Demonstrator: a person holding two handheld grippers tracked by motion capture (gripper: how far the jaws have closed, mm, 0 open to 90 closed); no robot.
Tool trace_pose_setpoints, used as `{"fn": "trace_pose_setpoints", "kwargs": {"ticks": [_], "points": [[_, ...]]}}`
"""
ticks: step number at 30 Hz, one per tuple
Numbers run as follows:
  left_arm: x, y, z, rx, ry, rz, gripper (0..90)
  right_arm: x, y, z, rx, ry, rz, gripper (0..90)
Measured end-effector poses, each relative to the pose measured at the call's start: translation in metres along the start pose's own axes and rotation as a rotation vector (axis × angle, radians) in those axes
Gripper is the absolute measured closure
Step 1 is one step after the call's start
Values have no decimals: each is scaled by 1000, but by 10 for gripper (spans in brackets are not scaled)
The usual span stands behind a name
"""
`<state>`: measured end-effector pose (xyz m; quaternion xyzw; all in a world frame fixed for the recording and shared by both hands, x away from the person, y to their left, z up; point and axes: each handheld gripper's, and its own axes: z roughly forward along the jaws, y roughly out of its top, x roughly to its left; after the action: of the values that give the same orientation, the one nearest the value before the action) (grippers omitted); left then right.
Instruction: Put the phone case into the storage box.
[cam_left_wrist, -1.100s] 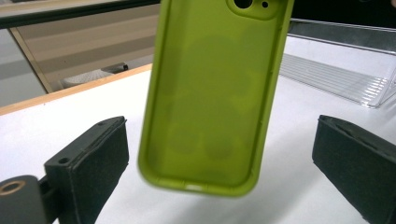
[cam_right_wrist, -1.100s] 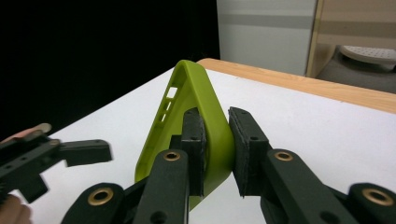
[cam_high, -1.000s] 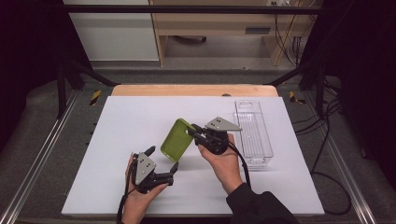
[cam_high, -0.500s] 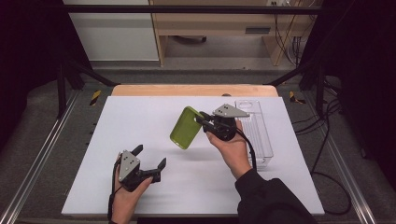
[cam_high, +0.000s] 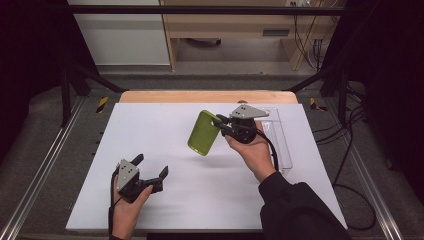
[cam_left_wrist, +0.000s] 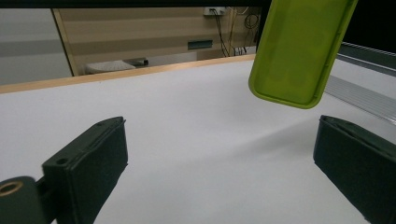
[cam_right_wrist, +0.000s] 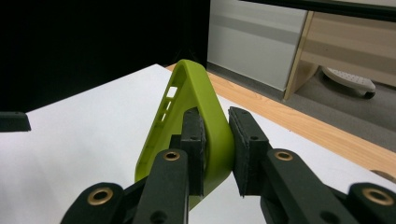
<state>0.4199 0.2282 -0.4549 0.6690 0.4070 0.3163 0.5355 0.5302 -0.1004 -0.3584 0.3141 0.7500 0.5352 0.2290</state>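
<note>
- Between the right gripper's (cam_high: 223, 126) pressed jaws sits an edge of the lime-green rounded plastic phone case (cam_high: 203, 133), lifted off the white table (cam_high: 150, 130).
- The left gripper (cam_high: 151, 167), well apart, stands spread and empty.

In the left gripper view, the left gripper (cam_left_wrist: 224, 163) has its 2 black jaws wide apart, with nothing between them but the white table (cam_left_wrist: 187, 116). A green phone case (cam_left_wrist: 299, 49) hangs in the air up at the top right, above the table and well past the right jaw, and its rounded bottom end points down. Behind the table's wooden edge (cam_left_wrist: 126, 73) stands a light wooden cabinet (cam_left_wrist: 154, 32), with some cables (cam_left_wrist: 236, 21) near it.
</note>
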Motion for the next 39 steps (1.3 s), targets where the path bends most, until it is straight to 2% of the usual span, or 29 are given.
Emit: {"fn": "trace_pose_setpoints", "kwargs": {"ticks": [14, 26, 39], "points": [[2, -2, 0, 6, 3, 0, 18, -13, 10, -20, 6, 12, -82, 765], [2, -2, 0, 4, 3, 8, 18, -34, 16, -39, 5, -20, -85, 765], [1, -3, 0, 11, -1, 11, 18, -58, 28, -64, -25, -67, -78, 766]]}}
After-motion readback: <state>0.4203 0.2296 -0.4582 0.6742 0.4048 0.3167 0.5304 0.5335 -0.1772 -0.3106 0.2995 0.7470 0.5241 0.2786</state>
